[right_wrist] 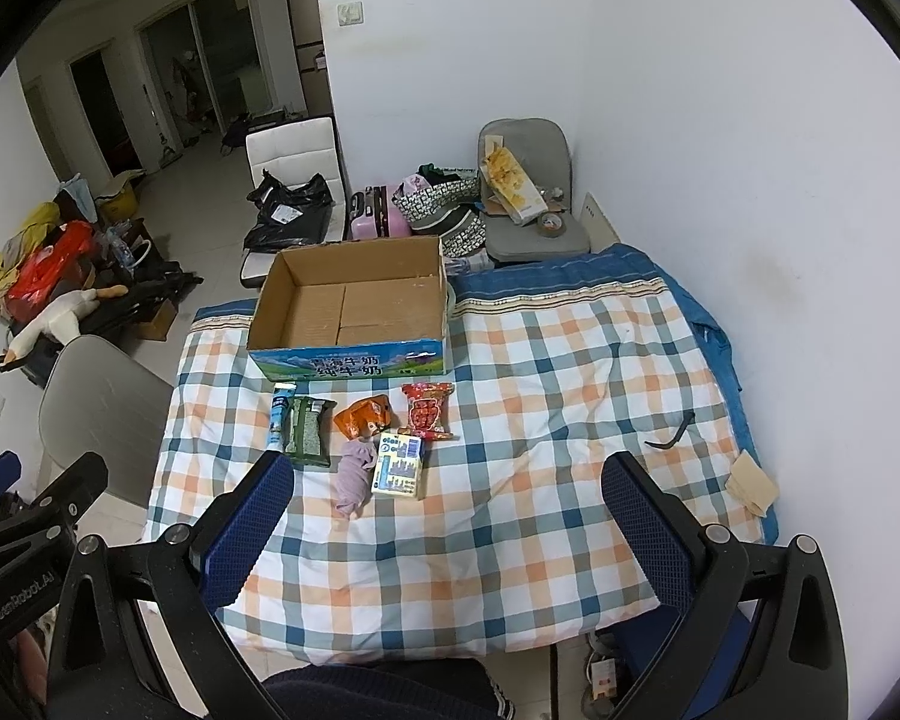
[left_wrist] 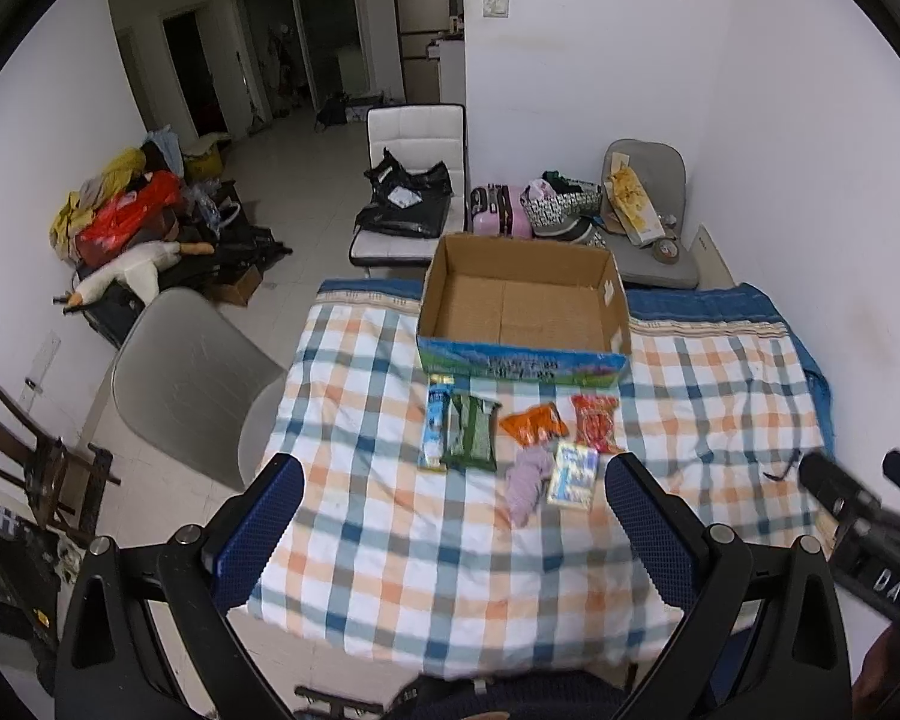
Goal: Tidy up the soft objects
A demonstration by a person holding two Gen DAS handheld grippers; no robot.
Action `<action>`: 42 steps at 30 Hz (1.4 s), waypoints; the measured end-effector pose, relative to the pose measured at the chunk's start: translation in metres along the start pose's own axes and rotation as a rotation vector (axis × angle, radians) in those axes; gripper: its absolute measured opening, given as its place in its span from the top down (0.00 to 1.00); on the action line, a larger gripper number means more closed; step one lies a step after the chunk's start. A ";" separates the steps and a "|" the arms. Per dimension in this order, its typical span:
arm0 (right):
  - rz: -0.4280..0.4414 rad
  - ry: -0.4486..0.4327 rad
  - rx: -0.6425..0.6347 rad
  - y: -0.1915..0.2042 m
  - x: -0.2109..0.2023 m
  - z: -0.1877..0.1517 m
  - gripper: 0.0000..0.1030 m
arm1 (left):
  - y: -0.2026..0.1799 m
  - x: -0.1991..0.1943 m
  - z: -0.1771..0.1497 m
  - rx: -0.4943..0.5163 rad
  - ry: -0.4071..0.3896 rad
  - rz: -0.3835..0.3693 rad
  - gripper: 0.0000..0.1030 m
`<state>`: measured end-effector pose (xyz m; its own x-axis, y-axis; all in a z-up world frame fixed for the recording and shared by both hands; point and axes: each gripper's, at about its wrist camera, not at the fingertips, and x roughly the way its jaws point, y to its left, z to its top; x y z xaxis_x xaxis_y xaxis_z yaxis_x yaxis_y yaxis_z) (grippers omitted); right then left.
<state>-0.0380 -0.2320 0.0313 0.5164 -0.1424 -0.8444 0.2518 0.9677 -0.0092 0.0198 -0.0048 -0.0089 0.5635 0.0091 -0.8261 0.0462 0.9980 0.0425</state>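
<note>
An open, empty cardboard box (left_wrist: 525, 306) (right_wrist: 354, 306) stands at the far side of the checked cloth. In front of it lie a blue tube pack (left_wrist: 437, 429) (right_wrist: 281, 414), a green pack (left_wrist: 471, 432) (right_wrist: 311, 432), an orange packet (left_wrist: 534, 426) (right_wrist: 363, 415), a red packet (left_wrist: 596, 422) (right_wrist: 428, 410), a purple cloth (left_wrist: 527, 483) (right_wrist: 354, 477) and a yellow-blue pack (left_wrist: 573, 473) (right_wrist: 399, 467). My left gripper (left_wrist: 453, 480) is open and empty, above the near cloth. My right gripper (right_wrist: 447, 477) is open and empty too; it also shows in the left wrist view (left_wrist: 852, 489).
The table's checked cloth (left_wrist: 390, 540) (right_wrist: 540, 420) has a black strap (right_wrist: 672, 433) and a beige pad (right_wrist: 750, 483) at its right. A grey chair (left_wrist: 192, 372) (right_wrist: 99, 402) stands left. Chairs, bags and a pink suitcase (right_wrist: 378, 216) lie beyond.
</note>
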 end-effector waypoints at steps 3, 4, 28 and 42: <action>0.015 0.039 0.004 0.000 0.020 0.004 0.00 | -0.003 0.040 0.021 0.006 0.024 -0.002 0.00; 0.029 0.059 0.007 0.002 0.032 0.008 0.00 | -0.004 0.055 0.023 0.007 0.041 -0.005 0.00; 0.170 0.746 0.057 0.054 0.494 -0.072 0.10 | -0.017 0.357 -0.034 -0.014 0.533 -0.037 0.00; 0.140 0.809 0.037 0.020 0.504 -0.089 0.35 | -0.099 0.429 -0.072 0.137 0.711 -0.171 0.25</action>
<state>0.1548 -0.2663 -0.4418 -0.2008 0.1864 -0.9617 0.2635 0.9558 0.1303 0.1981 -0.0957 -0.4081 -0.1281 -0.0611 -0.9899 0.2136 0.9730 -0.0877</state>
